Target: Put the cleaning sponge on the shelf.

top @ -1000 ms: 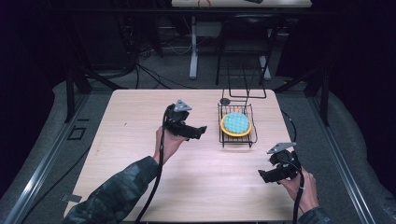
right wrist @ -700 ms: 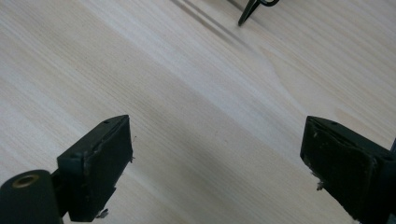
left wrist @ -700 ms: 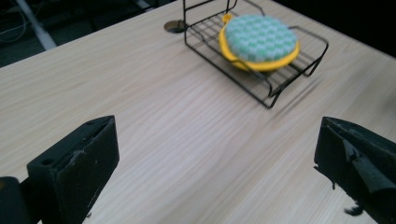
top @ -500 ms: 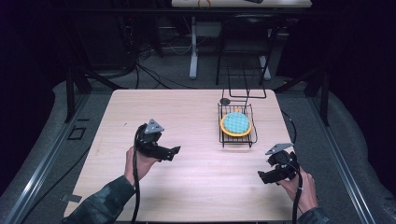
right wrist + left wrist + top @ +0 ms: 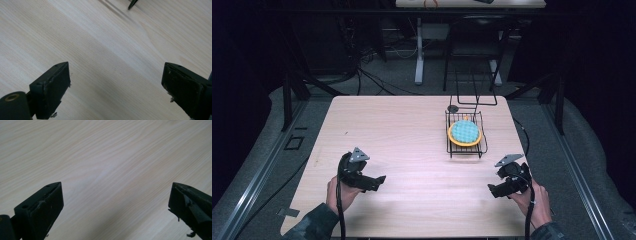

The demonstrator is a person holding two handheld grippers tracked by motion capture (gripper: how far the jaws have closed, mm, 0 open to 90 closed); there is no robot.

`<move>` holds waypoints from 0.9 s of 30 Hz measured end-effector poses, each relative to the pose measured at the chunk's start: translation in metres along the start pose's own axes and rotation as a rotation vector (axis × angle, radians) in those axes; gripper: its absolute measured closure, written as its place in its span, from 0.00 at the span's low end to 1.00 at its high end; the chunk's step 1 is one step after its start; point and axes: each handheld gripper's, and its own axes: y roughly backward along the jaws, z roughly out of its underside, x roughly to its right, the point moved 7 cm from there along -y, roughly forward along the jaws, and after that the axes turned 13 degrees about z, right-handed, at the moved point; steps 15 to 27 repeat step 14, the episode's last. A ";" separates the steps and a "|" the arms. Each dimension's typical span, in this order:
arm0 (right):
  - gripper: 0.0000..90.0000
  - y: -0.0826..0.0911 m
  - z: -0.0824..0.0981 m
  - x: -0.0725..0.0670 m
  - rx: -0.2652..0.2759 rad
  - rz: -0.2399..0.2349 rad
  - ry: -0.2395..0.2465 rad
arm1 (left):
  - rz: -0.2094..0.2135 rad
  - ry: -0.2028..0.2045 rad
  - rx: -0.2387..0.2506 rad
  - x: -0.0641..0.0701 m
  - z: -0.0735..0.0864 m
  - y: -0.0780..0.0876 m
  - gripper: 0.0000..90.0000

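A black wire rack (image 5: 466,135) stands at the right middle of the wooden table (image 5: 412,140), holding an orange-rimmed plate with a teal centre (image 5: 464,132). My left gripper (image 5: 379,181) rests low over the table's front left, held in a hand, jaws spread wide with nothing between them (image 5: 115,207). My right gripper (image 5: 491,190) sits at the front right, below the rack, also open and empty (image 5: 115,87). Both gripper views look down on bare light wood.
A small dark round object (image 5: 453,108) lies behind the rack, next to a black wire frame (image 5: 474,87). A rack leg tip (image 5: 132,3) pokes into the right gripper view. Table legs, cables and chair frames stand on the floor beyond the far edge.
My left gripper has pulled back from the table's middle near the rack toward the front left edge. The right gripper has barely moved.
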 end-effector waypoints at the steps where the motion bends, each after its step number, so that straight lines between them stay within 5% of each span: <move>1: 0.09 0.000 0.000 0.000 -0.003 -0.004 0.000 | 0.001 0.003 -0.007 -0.002 0.002 0.001 0.00; 10: 0.11 -0.004 0.001 0.004 0.004 -0.017 -0.026 | 0.013 -0.009 -0.041 -0.007 0.002 -0.007 0.00; 27: 0.11 -0.002 0.000 0.004 0.013 -0.024 -0.037 | 0.012 -0.006 -0.027 -0.007 0.002 -0.007 0.00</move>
